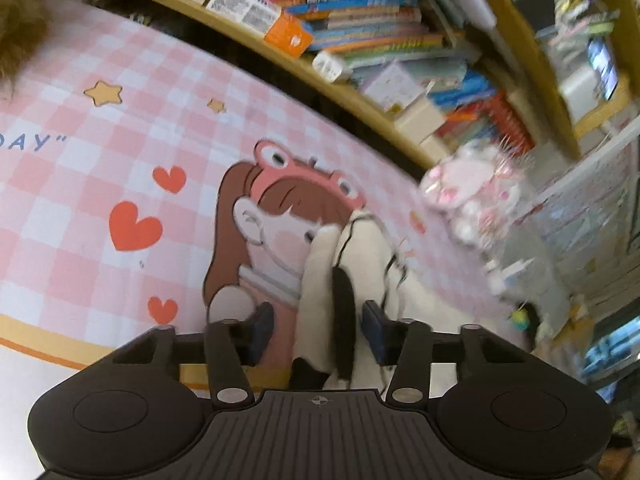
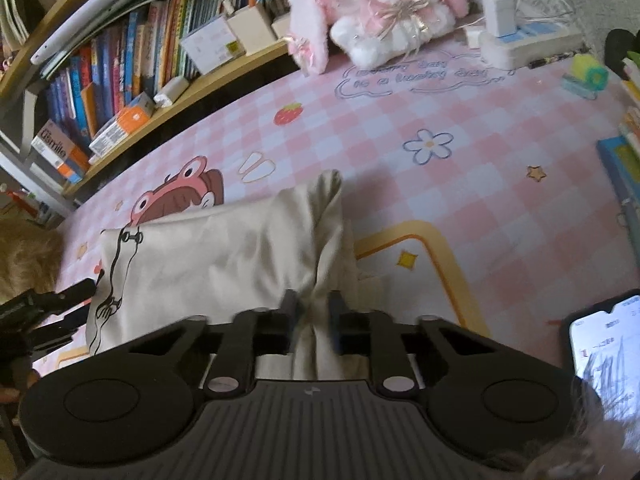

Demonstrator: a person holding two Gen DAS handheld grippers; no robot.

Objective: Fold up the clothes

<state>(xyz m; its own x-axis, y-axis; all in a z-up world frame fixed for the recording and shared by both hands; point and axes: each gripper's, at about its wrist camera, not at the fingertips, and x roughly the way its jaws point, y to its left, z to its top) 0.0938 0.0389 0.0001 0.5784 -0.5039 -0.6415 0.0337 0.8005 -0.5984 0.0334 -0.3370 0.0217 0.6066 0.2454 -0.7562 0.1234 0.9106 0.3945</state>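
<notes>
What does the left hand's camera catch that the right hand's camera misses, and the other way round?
Only the left wrist view shows the red hearts printed on the mat and the letters "DAY".

Only the right wrist view shows the lit phone, the charger and power strip, the strawberry print and the left gripper at the garment's far edge.

Both show the cream garment between the fingers, the pink checked mat, the plush bunny and the bookshelf.

At upper centre we see a plush bunny, books upper left, a lit phone lower right.
</notes>
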